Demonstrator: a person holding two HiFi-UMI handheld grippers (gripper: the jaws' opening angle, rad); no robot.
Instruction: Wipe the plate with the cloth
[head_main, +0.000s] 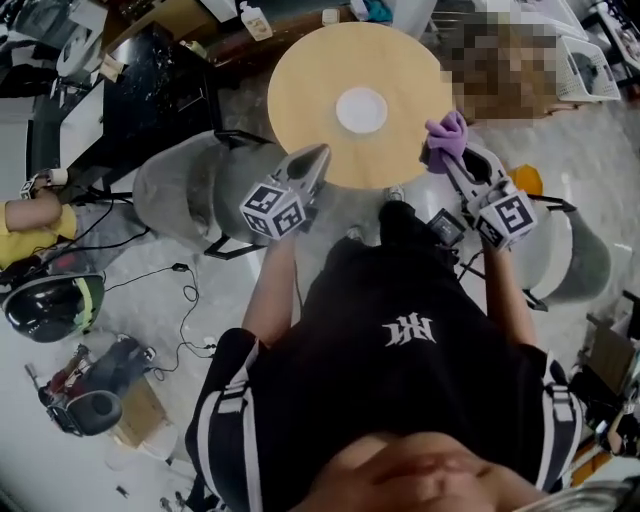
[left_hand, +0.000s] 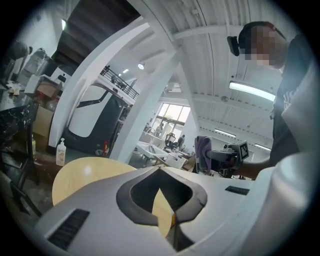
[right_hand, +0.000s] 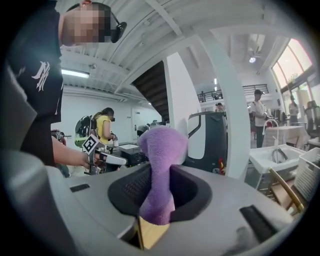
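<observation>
No wiping yet, I think: my right claw (head_main: 447, 163) pinches the cloth (head_main: 447, 135) near the plate (head_main: 361, 110); my left claw (head_main: 319, 158) is closed, empty

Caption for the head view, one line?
At a round table with a centred white plate, the right gripper holds a purple cloth; left gripper shut, empty.

Overhead; opposed gripper views; shared table (head_main: 300, 90)

Cannot make out the tips of the right hand-held gripper (head_main: 447, 160), buried in the cloth (head_main: 447, 135); glimpses only part of the counter (left_hand: 82, 175) past the left hand-held gripper (head_main: 318, 158).
</observation>
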